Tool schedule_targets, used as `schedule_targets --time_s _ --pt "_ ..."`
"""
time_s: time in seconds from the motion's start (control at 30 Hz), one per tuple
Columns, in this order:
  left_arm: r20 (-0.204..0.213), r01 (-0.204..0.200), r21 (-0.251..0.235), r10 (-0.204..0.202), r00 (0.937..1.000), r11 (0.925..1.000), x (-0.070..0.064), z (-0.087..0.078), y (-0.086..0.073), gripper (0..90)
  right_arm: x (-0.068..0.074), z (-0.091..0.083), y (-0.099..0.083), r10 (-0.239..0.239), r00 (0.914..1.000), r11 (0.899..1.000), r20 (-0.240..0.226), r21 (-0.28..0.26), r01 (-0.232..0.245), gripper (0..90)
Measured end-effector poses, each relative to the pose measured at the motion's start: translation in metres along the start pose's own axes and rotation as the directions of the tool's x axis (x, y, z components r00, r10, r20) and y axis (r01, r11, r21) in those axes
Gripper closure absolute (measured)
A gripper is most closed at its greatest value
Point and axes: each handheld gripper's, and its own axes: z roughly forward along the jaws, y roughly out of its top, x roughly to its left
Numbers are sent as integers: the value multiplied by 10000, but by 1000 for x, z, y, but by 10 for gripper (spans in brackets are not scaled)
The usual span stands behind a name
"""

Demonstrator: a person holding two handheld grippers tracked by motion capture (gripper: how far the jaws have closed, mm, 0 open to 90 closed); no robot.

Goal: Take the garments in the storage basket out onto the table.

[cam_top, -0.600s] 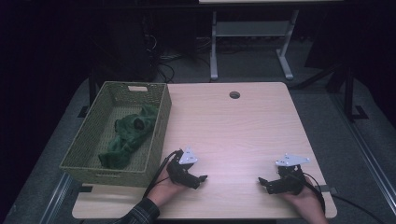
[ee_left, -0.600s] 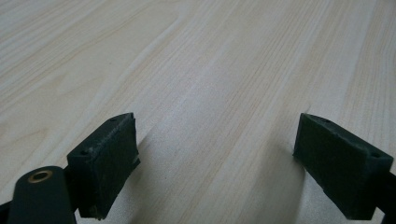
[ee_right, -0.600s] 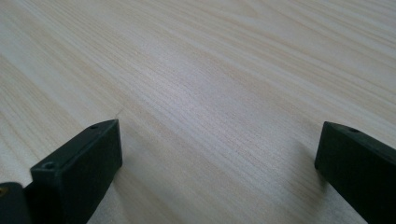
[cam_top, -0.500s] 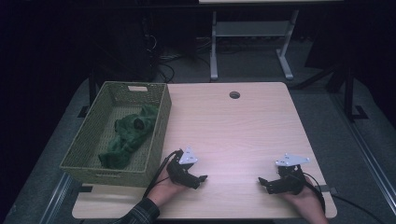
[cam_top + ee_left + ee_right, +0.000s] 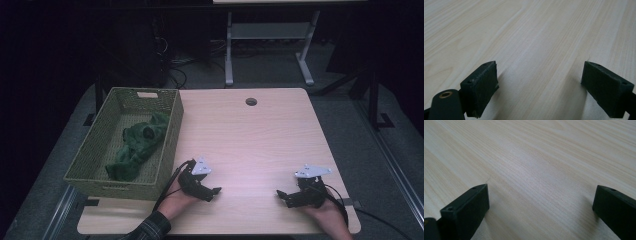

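Down at the near edge of the surface [image 5: 250,135], the left tool [image 5: 212,191] rests low over bare wood with its jaws spread wide and nothing between them; the left gripper view shows only grain between its pads [image 5: 480,87]. The right tool [image 5: 283,196] sits well apart from it, equally wide open and empty. Just beside the left tool stands a woven green basket [image 5: 167,145], and inside it lies a crumpled green cloth [image 5: 137,147], stretched along the basket's length. That cloth looks soft, light and floppy, so it will likely sag and trail when lifted. A raised fold near its middle seems the best place to pinch, with the tool dropped in from above the rim.
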Motion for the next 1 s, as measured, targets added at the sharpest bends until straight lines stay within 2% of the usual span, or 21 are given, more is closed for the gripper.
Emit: schedule_targets --time_s 0.1,0.2,0.33,0.77,1.0 --pt "74 218 -245 -217 9997 9995 2 -3 1 127 0 0 0 -27 10000 10000 11 10 27 4" --pt "51 239 -276 -237 9997 9993 3 -4 2 127 0 0 0 -19 10000 10000 18 10 19 4" --pt "122 499 -441 -494 9987 9978 5 -6 3 127 0 1 1 -10 10000 10000 32 -1 10 4" --pt "71 656 -707 -653 9978 9953 8 -14 13 129 0 1 1 25 10000 10000 15 27 -26 4" --pt "192 801 -726 -790 9967 9941 10 -17 16 129 0 1 1 28 10000 10000 3 32 -28 4"
